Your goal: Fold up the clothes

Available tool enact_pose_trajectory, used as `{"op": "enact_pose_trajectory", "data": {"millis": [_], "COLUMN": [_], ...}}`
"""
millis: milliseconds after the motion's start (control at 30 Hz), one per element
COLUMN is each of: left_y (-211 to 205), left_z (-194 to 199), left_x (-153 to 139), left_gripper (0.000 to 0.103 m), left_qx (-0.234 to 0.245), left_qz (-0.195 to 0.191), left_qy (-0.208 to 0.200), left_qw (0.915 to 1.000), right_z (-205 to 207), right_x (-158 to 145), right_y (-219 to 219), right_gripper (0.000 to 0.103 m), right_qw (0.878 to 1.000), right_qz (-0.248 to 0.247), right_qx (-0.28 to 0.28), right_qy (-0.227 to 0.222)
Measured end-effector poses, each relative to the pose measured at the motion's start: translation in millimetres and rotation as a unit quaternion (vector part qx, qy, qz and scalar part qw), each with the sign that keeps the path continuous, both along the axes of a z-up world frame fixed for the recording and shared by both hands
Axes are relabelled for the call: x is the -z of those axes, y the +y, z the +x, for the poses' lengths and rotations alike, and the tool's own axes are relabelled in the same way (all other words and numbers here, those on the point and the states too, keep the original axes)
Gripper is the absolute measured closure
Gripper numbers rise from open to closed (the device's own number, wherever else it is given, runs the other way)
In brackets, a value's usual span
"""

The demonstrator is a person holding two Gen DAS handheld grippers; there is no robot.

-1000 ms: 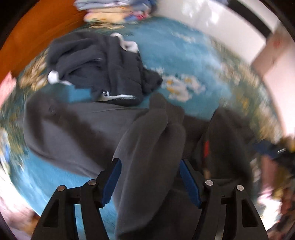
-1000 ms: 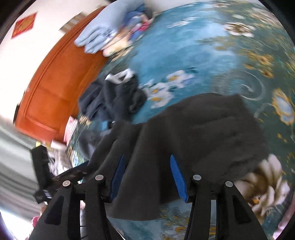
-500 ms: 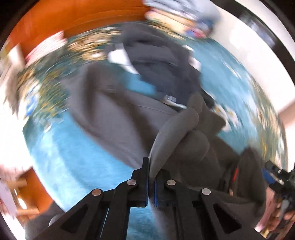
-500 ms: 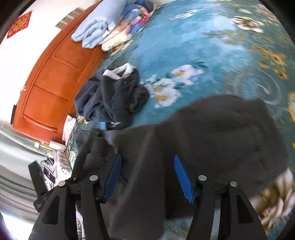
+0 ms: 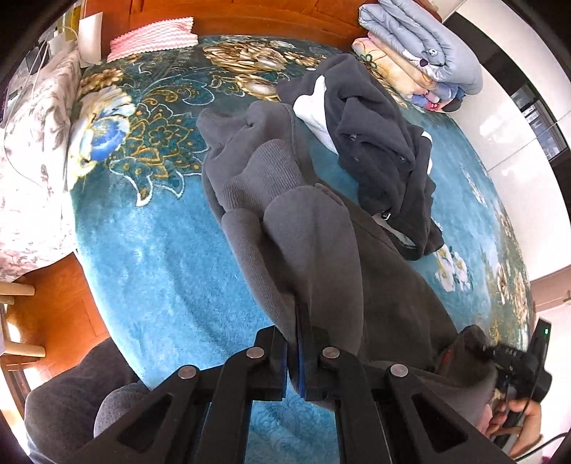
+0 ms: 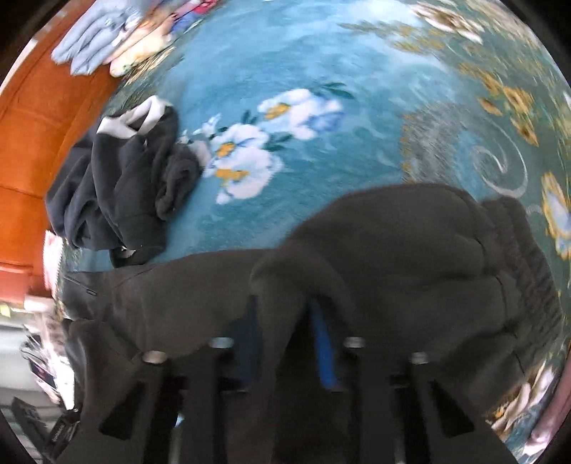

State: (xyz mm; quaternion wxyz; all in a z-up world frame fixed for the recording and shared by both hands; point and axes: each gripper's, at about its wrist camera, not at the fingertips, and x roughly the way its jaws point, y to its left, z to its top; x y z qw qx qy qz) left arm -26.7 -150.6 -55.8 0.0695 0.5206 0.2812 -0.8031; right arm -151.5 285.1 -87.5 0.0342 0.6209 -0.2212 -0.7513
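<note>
Grey sweatpants (image 5: 314,228) lie bunched on the teal flowered blanket (image 5: 171,257). My left gripper (image 5: 297,321) is shut on a fold of the grey sweatpants, and the ribbed cuff drapes ahead of it. In the right wrist view the grey sweatpants (image 6: 410,250) lie in a heap. My right gripper (image 6: 285,321) has its blue pads narrowed around a ridge of that cloth; the frame is blurred. A dark navy garment (image 5: 378,142) lies crumpled beyond the sweatpants, and also shows in the right wrist view (image 6: 117,185).
Folded quilts (image 5: 417,53) are stacked at the far edge against the orange wooden headboard (image 5: 249,14). A pink cloth (image 5: 153,35) and a flowered pillow (image 5: 28,150) lie at the left. A hand (image 5: 514,421) holds the other gripper at lower right.
My left gripper closed on the sweatpants fold and has lifted and swung left with it. My right gripper's jaws have narrowed around the cloth from wide open.
</note>
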Motion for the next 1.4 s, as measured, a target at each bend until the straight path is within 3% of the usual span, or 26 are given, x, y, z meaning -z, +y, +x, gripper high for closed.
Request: {"op": "enact_pose_trajectory", "data": {"millis": [133, 233, 333, 433, 533, 600, 733, 900, 967, 1000, 1033, 1100, 1233, 1400], "left_y": [-3.7, -9.0, -14.7, -23.9, -33.1, -33.8, -37.3, -51.9, -57.4, -59.1, -60.5, -63.3, -67.4, -70.2], "left_z": [-6.1, -17.4, -27.6, -24.9, -21.5, -17.0, -3.7, 12.1, 16.7, 17.9, 18.8, 20.2, 18.1, 13.7], "left_x": [-7.4, -35.0, -80.0, -92.9, -103.2, -87.2, -48.0, -38.6, -36.5, -35.3, -33.3, -29.2, -24.6, -19.2], "left_gripper": [0.099, 0.099, 0.099, 0.099, 0.099, 0.099, 0.099, 0.099, 0.099, 0.099, 0.099, 0.099, 0.099, 0.099], "left_qx": [0.003, -0.001, 0.001, -0.001, -0.004, -0.007, -0.024, -0.054, -0.062, -0.062, -0.062, -0.062, -0.058, -0.059], "left_qz": [0.020, 0.044, 0.051, 0.053, 0.056, 0.055, 0.062, 0.067, 0.067, 0.066, 0.064, 0.063, 0.064, 0.063], "left_qy": [0.020, 0.068, 0.142, 0.162, 0.179, 0.160, 0.114, 0.099, 0.097, 0.095, 0.092, 0.087, 0.080, 0.071], "left_qw": [0.9996, 0.9967, 0.9886, 0.9853, 0.9824, 0.9855, 0.9913, 0.9913, 0.9911, 0.9914, 0.9917, 0.9923, 0.9931, 0.9937], "right_z": [13.8, 12.9, 14.0, 25.1, 41.1, 45.7, 42.6, 24.5, 13.1, 6.0, 0.7, -7.1, -15.6, -25.4], "right_x": [-23.6, -70.5, -133.8, -197.9, -229.1, -220.5, -175.4, -124.9, -105.9, -95.3, -83.8, -66.9, -48.2, -26.3], "right_y": [22.0, 28.4, 30.1, 35.8, 40.8, 41.6, 40.1, 23.4, 13.0, 8.2, 1.8, -9.3, -23.4, -40.2], "right_gripper": [0.099, 0.100, 0.100, 0.102, 0.102, 0.102, 0.099, 0.099, 0.085, 0.059, 0.043, 0.043, 0.043, 0.043], "right_qw": [0.997, 0.991, 0.977, 0.953, 0.944, 0.950, 0.968, 0.984, 0.988, 0.991, 0.993, 0.995, 0.983, 0.944], "right_qz": [-0.060, -0.078, -0.077, -0.075, -0.049, -0.045, -0.058, -0.056, -0.048, -0.044, -0.038, 0.002, 0.094, 0.207], "right_qx": [0.013, 0.008, -0.007, -0.017, -0.031, -0.035, -0.023, -0.031, -0.033, -0.032, -0.032, -0.043, -0.130, -0.242], "right_qy": [0.038, 0.110, 0.200, 0.293, 0.325, 0.306, 0.241, 0.164, 0.140, 0.123, 0.107, 0.093, 0.090, 0.088]}}
